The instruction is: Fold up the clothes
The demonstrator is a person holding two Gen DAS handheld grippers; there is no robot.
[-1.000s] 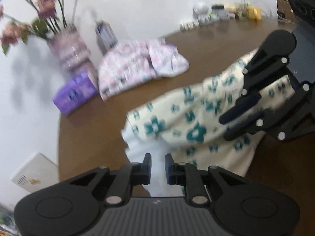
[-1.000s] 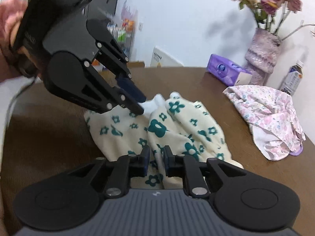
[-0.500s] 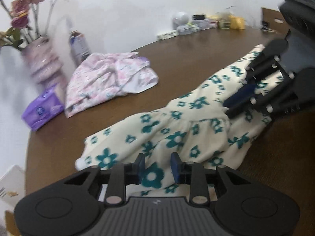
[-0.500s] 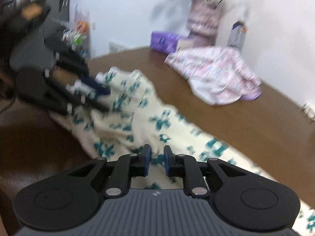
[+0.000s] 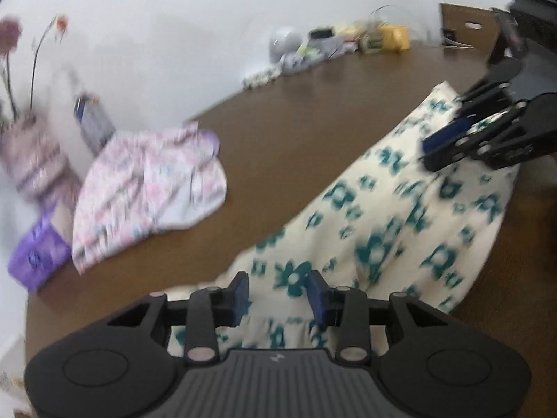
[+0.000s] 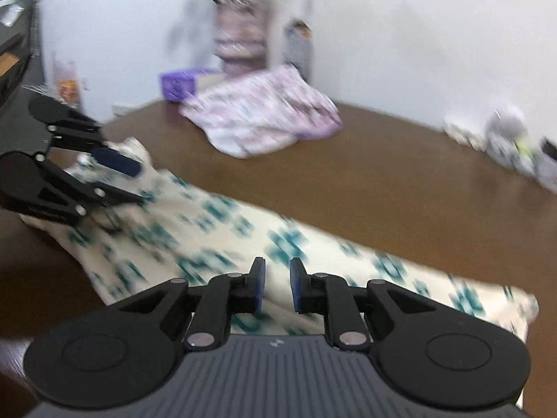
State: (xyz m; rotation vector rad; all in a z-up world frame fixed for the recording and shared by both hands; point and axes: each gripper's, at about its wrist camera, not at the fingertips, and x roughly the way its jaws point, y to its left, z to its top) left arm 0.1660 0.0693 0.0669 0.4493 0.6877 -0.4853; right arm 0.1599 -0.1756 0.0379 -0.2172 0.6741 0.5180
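Observation:
A cream garment with teal flowers lies stretched out along the brown table; it also shows in the right wrist view. My left gripper is open over one end of it, the cloth lying between and under the jaws. My right gripper has its jaws a little apart over the other end. Each gripper shows in the other's view, the right one and the left one, both just above the cloth.
A pink floral garment lies crumpled near the wall beside a purple tissue pack, a flower vase and a bottle. Small items and a cardboard box line the far table edge.
The two grippers have moved apart and drawn the bunched cream garment out long and flat. The left jaws have opened wider; the right jaws have parted slightly.

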